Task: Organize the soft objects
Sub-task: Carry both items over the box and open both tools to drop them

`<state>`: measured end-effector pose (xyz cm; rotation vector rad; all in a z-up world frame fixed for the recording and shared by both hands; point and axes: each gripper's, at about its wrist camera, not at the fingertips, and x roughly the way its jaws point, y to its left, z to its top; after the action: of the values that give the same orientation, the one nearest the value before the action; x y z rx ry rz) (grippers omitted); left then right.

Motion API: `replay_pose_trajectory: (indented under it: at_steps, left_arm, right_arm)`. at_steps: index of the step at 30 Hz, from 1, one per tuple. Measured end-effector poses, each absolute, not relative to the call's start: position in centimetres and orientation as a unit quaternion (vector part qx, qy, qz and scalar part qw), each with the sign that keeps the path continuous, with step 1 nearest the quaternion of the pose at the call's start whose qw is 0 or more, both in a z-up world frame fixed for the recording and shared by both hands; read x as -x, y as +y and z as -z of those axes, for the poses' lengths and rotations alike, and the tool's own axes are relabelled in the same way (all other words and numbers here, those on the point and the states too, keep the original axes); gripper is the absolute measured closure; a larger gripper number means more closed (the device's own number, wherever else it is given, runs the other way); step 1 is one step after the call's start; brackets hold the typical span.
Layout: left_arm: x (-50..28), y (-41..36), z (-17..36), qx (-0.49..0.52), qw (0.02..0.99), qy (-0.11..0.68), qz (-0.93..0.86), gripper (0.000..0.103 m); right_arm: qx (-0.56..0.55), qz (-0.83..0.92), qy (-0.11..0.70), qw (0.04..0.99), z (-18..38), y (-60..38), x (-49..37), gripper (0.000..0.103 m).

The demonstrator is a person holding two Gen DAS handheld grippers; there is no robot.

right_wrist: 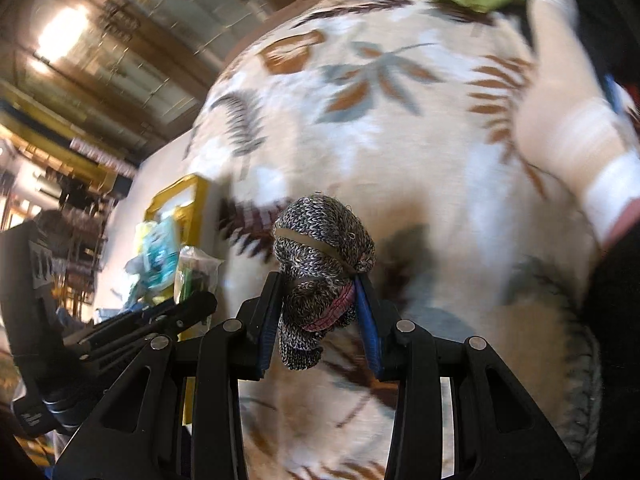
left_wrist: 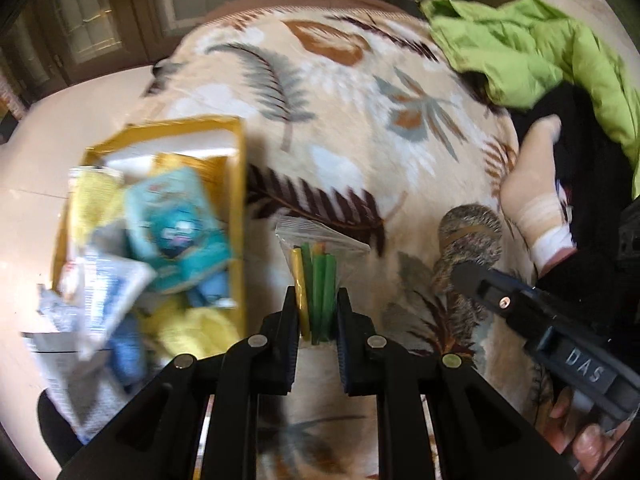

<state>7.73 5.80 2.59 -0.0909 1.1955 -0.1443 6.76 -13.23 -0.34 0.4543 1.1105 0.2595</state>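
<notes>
A leaf-patterned blanket (left_wrist: 360,128) covers the bed. Beyond its far edge stand dark wooden cabinets with glass doors (left_wrist: 92,20); pale floor (left_wrist: 44,152) lies beside it.

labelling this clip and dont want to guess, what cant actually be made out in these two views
- Yellow box contents: left wrist view, motion blur smears the packets; print unreadable.
- Same box in the right wrist view: mostly hidden behind the left gripper.
- Clear bag of sticks: its lower end is hidden between the left gripper's fingers.
- Knitted bundle: the right gripper's fingers cover its sides; whether sock or glove is unclear.
- Green garment: cut off by the frame edge.
</notes>
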Motion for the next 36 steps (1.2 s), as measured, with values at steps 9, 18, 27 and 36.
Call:
replay_pose_trajectory:
  at_steps: [9, 18, 27, 36]
  left_arm:
    - [-9.3, 13.0, -4.5, 0.069, 0.838, 0.541, 0.005, 0.088]
    - [-11.4, 18.3, -3.5, 0.091, 0.833, 0.545, -0.031, 0.088]
    - [-12.5, 20.3, -0.9, 0.099, 0.821, 0.56, -0.045, 0.088]
    - [-13.1, 20.5, 0.5, 0.091, 0.818, 0.566, -0.053, 0.089]
  right_arm:
    - [-0.166, -0.2, 0.519, 0.814, -1.9, -4.9, -8.3, 0.067]
    - [-0.107, -0.261, 0.532, 0.798, -1.8, 2.2, -7.7, 0.067]
    - [-0.057, -0.271, 0.546, 0.791, -0.4, 5.4, -7.4, 0.067]
    - [-0.002, -0.258, 0.553, 0.792, 0.9, 7.2, -7.4, 0.068]
